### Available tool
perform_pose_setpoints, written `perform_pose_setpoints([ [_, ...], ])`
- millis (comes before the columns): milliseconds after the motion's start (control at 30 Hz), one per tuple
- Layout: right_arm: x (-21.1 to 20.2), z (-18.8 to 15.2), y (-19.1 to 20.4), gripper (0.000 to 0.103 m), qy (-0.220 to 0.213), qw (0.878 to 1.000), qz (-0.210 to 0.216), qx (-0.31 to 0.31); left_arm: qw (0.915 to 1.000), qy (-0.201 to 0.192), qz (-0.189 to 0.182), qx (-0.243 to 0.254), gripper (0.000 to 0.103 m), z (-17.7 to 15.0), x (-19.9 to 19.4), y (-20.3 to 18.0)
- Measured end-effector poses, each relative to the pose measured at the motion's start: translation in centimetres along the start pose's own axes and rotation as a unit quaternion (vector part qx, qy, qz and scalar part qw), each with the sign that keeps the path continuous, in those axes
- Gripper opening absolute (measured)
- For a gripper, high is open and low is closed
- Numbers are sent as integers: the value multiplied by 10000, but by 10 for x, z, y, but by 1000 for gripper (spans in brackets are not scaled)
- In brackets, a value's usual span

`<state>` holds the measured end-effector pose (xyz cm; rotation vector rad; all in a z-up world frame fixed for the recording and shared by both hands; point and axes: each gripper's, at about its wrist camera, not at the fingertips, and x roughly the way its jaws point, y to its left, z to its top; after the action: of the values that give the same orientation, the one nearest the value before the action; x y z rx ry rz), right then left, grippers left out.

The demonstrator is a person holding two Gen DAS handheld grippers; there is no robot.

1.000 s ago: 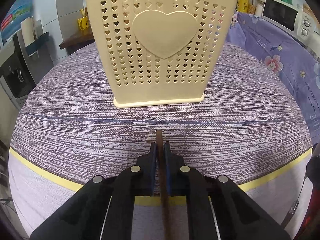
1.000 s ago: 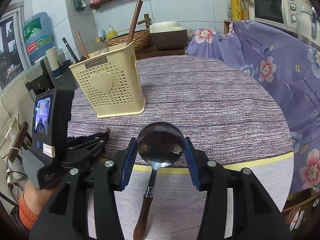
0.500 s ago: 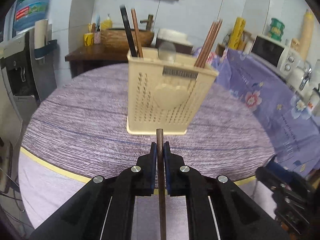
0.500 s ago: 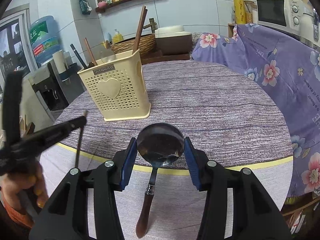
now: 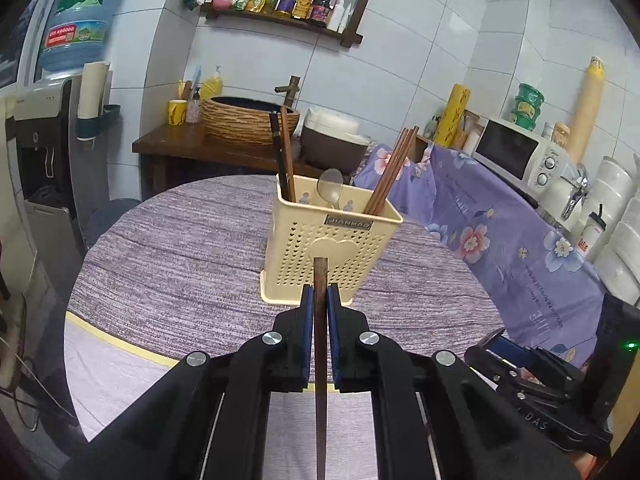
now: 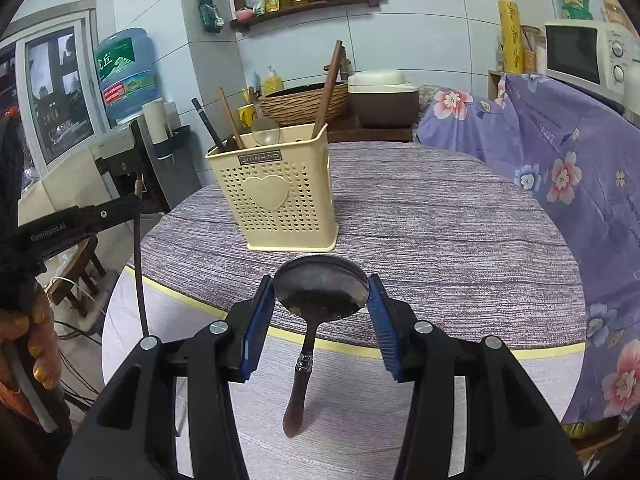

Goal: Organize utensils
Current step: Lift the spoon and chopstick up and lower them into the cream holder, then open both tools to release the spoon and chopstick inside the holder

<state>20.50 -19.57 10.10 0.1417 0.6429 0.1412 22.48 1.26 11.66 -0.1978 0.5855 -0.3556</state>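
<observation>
**Two utensils in hand, holder waiting ahead**

You hold a dark chopstick (image 5: pixel 320 320) clamped between the fingers of your left gripper (image 5: pixel 320 308), its tip up in front of the cream utensil holder (image 5: pixel 332 240). Your right gripper (image 6: pixel 321 304) grips a metal spoon (image 6: pixel 320 292) by the bowl, fingers pressed on its two edges, wooden handle hanging toward you. The holder stands on the bench (image 6: pixel 440 216), near its front edge, and already carries chopsticks (image 5: pixel 390 172), two darker sticks (image 5: pixel 282 152) and a pale spoon (image 5: pixel 330 190).

You seem to be at the carry-and-drop step. Next, I judge, you bring the chopstick above the rim, tip it toward vertical and release it among the other chopsticks; the spoon would then need its handle turned downward.

The bench wears a purple-grey striped cloth with a yellow border. Behind it stand a floral-draped counter, a microwave (image 5: pixel 516 156), a water dispenser bottle (image 6: pixel 124 72) and a shelf of bottles.
</observation>
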Motion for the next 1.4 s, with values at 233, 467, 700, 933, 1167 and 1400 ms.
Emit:
perform_pose_setpoints([
  [233, -3, 24, 0, 48, -117, 9998, 131, -109, 9996, -221, -68, 148, 8, 22, -10, -5],
  [467, -4, 81, 5, 48, -357, 9988, 262, -225, 9984, -465, -178, 285, 8, 72, -17, -12],
  [700, -11, 182, 17, 48, -926, 9949, 305, -270, 9968, -756, -132, 241, 8, 148, -23, -19],
  [933, 9, 245, 33, 48, -1219, 9917, 51, -402, 9926, -1176, 152, 256, 8, 204, -20, -24],
  [1167, 66, 213, 39, 48, -1046, 9926, -208, -575, 9942, -959, 326, 374, 8, 180, 20, -22],
  [1400, 100, 163, 38, 48, -897, 9924, -389, -742, 9967, -545, 455, 395, 8, 130, 57, -10],
])
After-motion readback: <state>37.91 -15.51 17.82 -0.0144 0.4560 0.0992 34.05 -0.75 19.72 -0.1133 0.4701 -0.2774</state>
